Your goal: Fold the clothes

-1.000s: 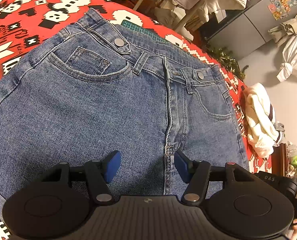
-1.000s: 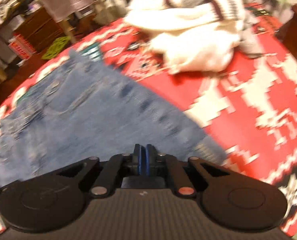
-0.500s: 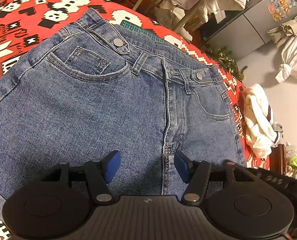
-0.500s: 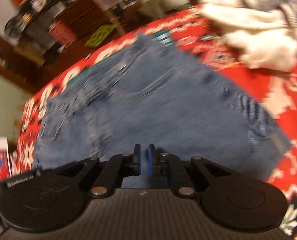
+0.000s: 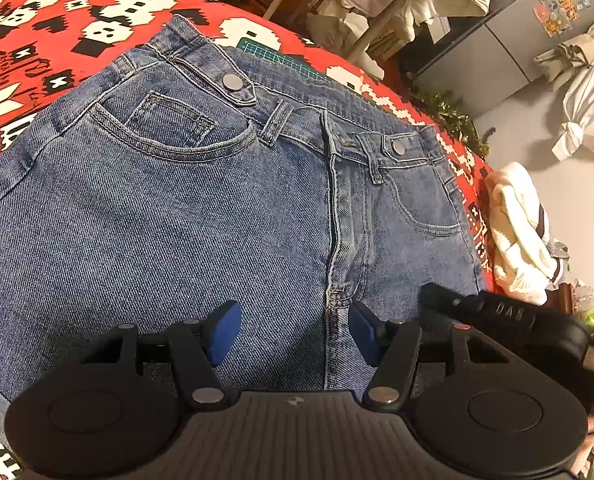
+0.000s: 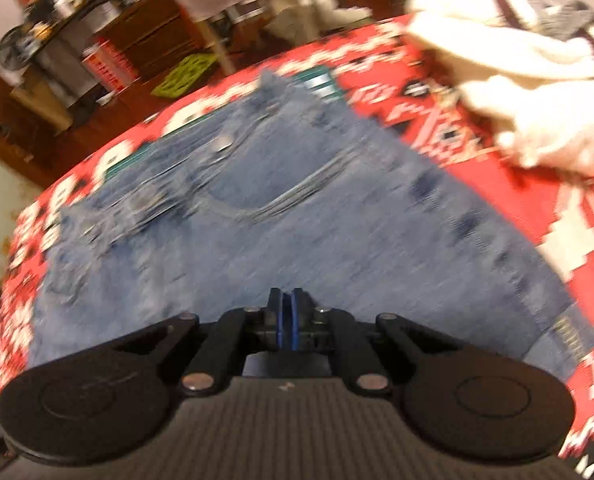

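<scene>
Denim shorts [image 5: 201, 216] are lying flat for folding; left gripper [image 5: 293, 330] is hovering spread at six o'clock, right gripper [image 6: 286, 316] pinched together (seemingly empty).

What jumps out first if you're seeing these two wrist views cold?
The blue denim shorts spread flat, front up, fill most of the left wrist view on a red patterned cloth. The left gripper hangs open above the fly seam. A cream sweater lies heaped on the cloth beyond the shorts, while the right gripper is shut.
</scene>
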{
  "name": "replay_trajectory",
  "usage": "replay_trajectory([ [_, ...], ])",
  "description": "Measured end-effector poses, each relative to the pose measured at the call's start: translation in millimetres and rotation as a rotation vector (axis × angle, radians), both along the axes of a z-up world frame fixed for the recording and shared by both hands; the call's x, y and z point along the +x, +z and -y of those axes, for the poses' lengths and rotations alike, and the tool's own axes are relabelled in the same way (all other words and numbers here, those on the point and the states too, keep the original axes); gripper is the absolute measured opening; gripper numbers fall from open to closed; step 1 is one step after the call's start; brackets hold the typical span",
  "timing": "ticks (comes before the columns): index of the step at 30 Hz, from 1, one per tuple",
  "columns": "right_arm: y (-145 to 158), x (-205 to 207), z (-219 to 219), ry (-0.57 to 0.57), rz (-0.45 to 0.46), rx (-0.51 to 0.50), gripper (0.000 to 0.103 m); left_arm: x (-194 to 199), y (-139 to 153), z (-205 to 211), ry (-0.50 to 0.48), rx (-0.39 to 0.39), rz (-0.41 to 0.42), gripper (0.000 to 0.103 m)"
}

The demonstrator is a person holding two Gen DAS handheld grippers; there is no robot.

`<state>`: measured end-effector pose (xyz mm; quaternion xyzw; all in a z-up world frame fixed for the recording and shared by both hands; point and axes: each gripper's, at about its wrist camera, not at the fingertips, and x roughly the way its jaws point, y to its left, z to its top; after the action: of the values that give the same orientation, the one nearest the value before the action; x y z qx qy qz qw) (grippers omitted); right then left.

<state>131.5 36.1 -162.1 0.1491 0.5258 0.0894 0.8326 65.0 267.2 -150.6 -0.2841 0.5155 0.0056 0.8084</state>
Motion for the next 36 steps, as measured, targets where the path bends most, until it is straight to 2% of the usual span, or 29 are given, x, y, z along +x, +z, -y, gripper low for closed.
replay_trajectory([
  [3, -1.5, 7.9, 22.6, -0.075, 0.008, 0.032, 0.002, -0.2, 0.0, 1.0, -0.003, 0.007, 0.001, 0.058],
  [10, 0.9, 16.4, 71.6, -0.234, 0.044, -0.022, 0.003, -0.1, 0.3, 1.2, -0.005, 0.009, 0.001, 0.058],
  [13, 4.4, 12.7, 91.1, -0.276, 0.033, 0.028, 0.010, 0.0, 0.0, 1.0, -0.004, 0.006, 0.002, 0.058],
  [16, 14.0, 4.5, 84.7, -0.234, 0.038, 0.073, 0.010, -0.1, 0.0, 1.2, -0.005, 0.004, 0.002, 0.058],
  [20, 14.4, -9.3, 58.6, -0.136, -0.014, 0.136, 0.010, -0.3, 0.2, 1.0, -0.007, 0.000, 0.003, 0.058],
  [25, 8.0, -17.6, 28.2, -0.046, -0.065, 0.100, 0.010, -1.3, 1.2, -0.6, -0.004, -0.014, 0.004, 0.058],
  [27, 2.8, -17.8, 25.7, -0.049, -0.087, 0.067, 0.008, -1.3, 1.1, -1.0, -0.004, -0.017, 0.004, 0.058],
  [28, 1.1, -18.2, 27.8, -0.053, -0.092, 0.056, 0.002, -1.3, 1.0, -1.2, -0.003, -0.019, 0.003, 0.058],
  [31, 1.4, -16.6, 43.3, -0.085, -0.089, 0.065, 0.003, -1.2, 0.6, -0.8, -0.005, -0.020, 0.002, 0.058],
  [33, 2.5, -14.9, 56.3, -0.137, -0.075, 0.022, 0.002, -1.3, 1.3, 0.6, -0.011, -0.019, 0.006, 0.058],
  [36, 0.4, -12.6, 79.2, -0.194, -0.078, 0.055, 0.001, -1.5, 3.9, 4.5, -0.031, -0.021, 0.020, 0.057],
])
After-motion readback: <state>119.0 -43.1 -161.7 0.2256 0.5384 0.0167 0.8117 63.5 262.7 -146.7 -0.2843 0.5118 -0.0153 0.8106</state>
